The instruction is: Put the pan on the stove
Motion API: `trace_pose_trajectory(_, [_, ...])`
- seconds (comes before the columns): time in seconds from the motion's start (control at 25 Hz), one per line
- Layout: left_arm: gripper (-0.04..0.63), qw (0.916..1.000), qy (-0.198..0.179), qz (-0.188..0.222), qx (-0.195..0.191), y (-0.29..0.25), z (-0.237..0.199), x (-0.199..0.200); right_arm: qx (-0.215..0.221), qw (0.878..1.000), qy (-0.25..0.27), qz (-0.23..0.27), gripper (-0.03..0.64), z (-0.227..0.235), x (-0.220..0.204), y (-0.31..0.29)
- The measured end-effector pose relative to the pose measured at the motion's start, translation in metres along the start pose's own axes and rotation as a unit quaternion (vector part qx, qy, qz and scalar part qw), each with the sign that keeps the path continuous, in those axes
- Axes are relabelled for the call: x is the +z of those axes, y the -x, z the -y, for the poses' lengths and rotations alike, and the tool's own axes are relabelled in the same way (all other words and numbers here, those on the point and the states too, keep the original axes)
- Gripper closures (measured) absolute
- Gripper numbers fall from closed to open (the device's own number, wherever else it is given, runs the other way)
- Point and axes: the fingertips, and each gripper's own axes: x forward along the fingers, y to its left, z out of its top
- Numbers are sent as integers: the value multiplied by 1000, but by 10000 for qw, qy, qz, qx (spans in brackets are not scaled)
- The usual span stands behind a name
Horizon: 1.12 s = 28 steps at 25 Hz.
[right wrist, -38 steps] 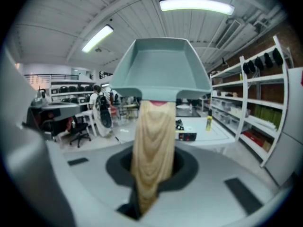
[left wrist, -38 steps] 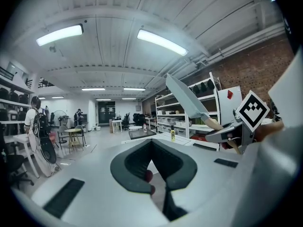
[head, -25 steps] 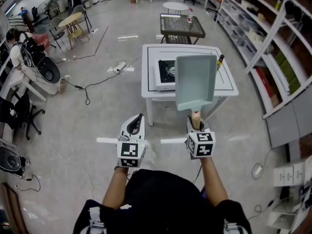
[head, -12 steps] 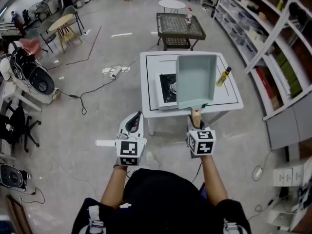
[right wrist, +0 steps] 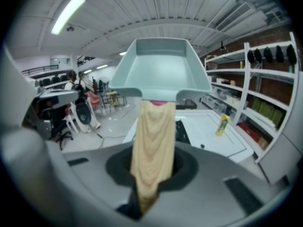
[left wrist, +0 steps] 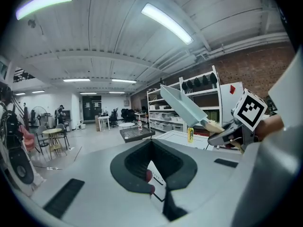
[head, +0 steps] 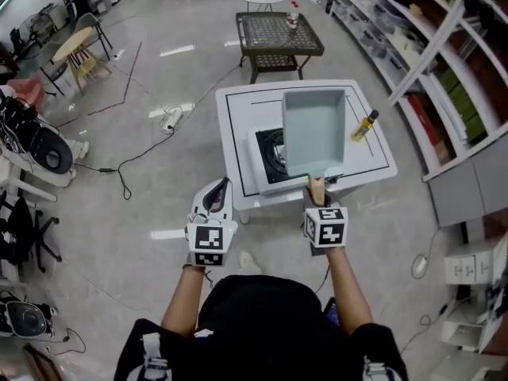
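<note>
Nearer now, the pan (head: 314,127) hovers over the stove (head: 268,155), clamped in my right gripper (head: 317,190); lowering looks next. My left gripper (head: 221,189) sits closed, empty.

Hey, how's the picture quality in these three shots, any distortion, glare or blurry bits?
Head view: fisheye bows the shelves; the floor shows pale glare patches. Left tool view: dark vignetted corners, ceiling light strip blown out. Right tool view: the pan is sharp, its wooden handle, close up, looks soft.
</note>
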Motion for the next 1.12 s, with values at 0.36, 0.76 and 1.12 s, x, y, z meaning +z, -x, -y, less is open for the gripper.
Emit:
trace_pose_trajectory(0.36, [574,9984,88,-336,-445,-37,3,-29,-178,9950,-27,-979,551,5,-32,-37])
trace_pose_trajectory(0.76, [574,9976,228,-451,-477,-63,9,-34,-108,9825,83,-1859,551,22,-61,-90])
trace_pose_trajectory(1.12, [574,9978,89,-632,-184,-75,13,-47,170,9709,-162,-2383,551,28,-81,-126])
